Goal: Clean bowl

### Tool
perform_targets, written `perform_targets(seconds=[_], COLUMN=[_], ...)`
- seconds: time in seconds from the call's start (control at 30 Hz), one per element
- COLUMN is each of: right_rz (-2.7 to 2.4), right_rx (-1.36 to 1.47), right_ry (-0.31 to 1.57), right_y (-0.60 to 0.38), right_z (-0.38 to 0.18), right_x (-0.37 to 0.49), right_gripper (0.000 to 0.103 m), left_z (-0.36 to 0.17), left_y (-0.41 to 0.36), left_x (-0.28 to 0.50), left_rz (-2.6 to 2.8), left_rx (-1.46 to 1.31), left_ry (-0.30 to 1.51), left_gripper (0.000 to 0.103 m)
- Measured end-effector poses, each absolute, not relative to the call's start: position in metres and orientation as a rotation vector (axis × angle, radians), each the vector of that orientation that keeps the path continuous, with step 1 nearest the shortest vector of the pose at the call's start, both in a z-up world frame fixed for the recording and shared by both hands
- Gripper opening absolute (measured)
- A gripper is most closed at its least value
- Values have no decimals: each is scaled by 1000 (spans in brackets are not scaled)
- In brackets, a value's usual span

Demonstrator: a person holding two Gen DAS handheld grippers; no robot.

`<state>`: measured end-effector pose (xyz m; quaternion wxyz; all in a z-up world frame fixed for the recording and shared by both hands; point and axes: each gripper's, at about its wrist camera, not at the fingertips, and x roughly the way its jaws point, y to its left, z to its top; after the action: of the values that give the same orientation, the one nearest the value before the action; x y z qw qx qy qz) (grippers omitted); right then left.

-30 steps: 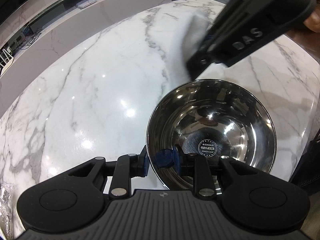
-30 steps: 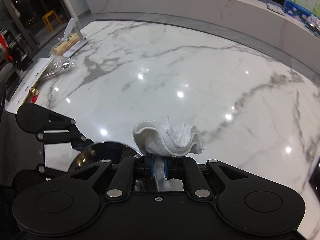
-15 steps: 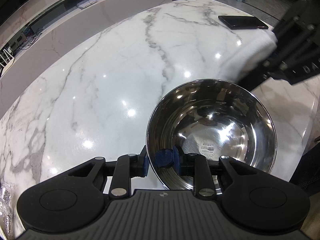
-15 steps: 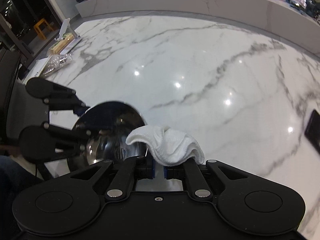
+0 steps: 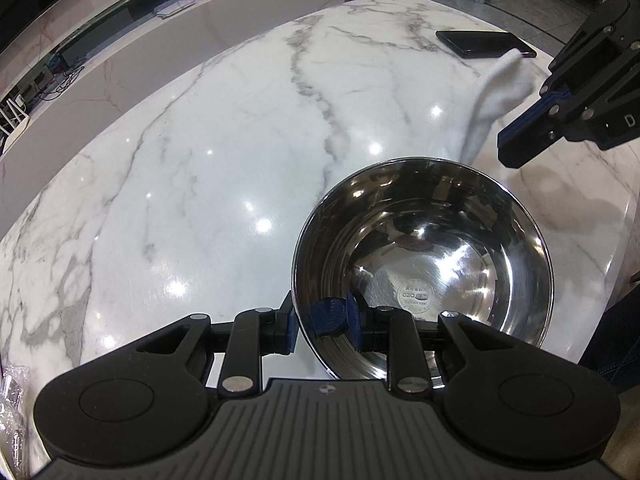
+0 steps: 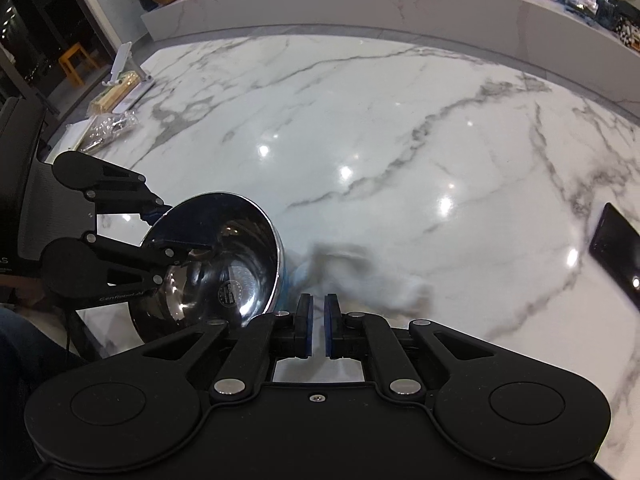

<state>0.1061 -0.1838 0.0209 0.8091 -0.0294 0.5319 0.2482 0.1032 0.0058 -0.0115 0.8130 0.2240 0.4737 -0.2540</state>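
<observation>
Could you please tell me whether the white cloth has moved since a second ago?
Yes. The white cloth has swung from above the bowl's far rim off to its right, near the phone.

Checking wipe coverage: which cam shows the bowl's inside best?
Left wrist. The bowl sits right ahead with its whole rim, walls and bottom stamp visible, the left tool clamped on the near rim. In the right wrist view the bowl appears tipped sideways, and the left tool covers part of the inside.
</observation>
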Motion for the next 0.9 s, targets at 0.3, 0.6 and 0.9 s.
perform_targets(seconds=[0.3,0.6,0.9], right_rz=[526,549,533], right_rx=[-356,-470,-406], right_ry=[1062,1095,1167], right_y=[-163,-160,-165], right_z=[17,-7,-28], right_x=[112,154,165], right_gripper=[46,45,12], left_z=[-11,-11,-11], left_y=[5,5,5], left_x=[101,101,102], left_rz=[-542,-546,-547], left_rx=[478,477,475], left_ry=[1011,1011,1012], left_gripper=[23,23,23])
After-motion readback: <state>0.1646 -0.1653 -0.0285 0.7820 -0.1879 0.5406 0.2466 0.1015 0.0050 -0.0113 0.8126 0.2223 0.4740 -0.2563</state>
